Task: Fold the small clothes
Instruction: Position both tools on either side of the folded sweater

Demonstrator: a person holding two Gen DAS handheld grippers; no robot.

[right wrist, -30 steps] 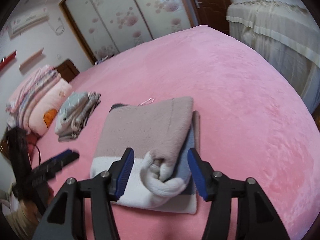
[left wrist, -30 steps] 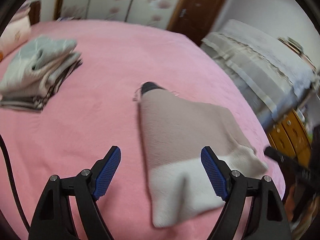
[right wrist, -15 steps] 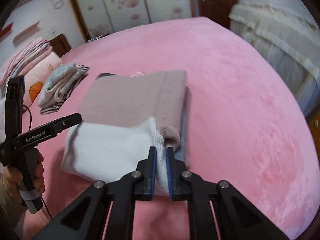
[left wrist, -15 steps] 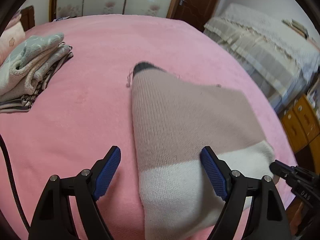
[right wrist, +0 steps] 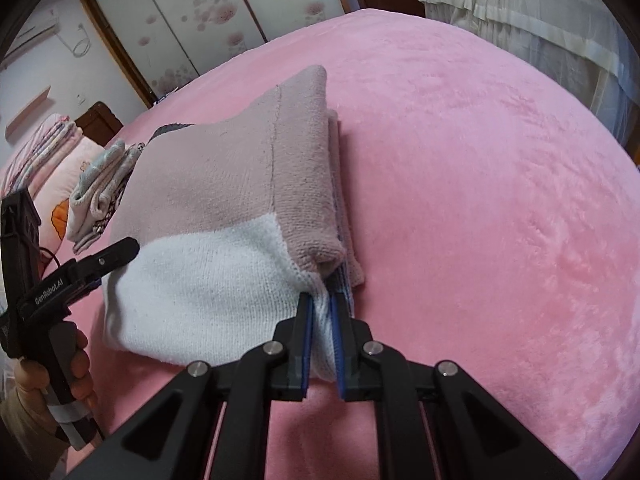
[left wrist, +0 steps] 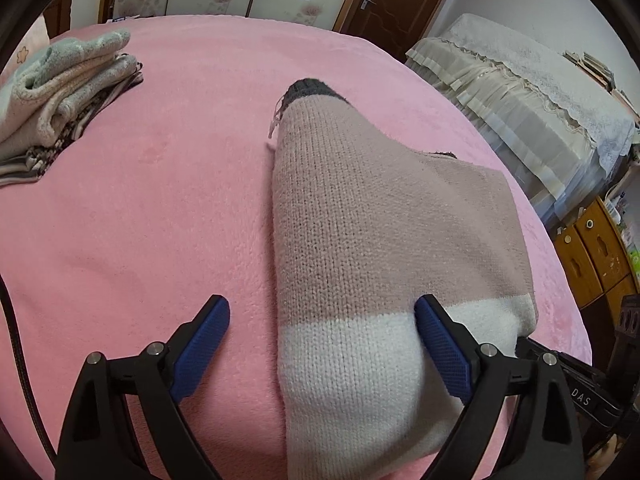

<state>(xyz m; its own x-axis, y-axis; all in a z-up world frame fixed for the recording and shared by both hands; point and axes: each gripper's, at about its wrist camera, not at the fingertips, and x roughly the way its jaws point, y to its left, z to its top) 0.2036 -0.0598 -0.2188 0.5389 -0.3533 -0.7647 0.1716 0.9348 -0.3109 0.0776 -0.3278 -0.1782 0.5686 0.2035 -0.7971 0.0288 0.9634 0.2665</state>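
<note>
Pink bedspread (right wrist: 480, 160) under folded mauve-and-white knit sweater (right wrist: 208, 208)

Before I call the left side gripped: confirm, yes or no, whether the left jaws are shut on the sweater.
No. The left gripper stands wide open, its blue pads apart, over the sweater edge.

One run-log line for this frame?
right gripper: shut on sweater white hem | left gripper: open at hem | bed: sweater folded

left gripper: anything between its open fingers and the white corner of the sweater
Nothing visible. The left gripper has just opened wider and straddles the sweater; the right gripper already pinches the other white corner.
</note>
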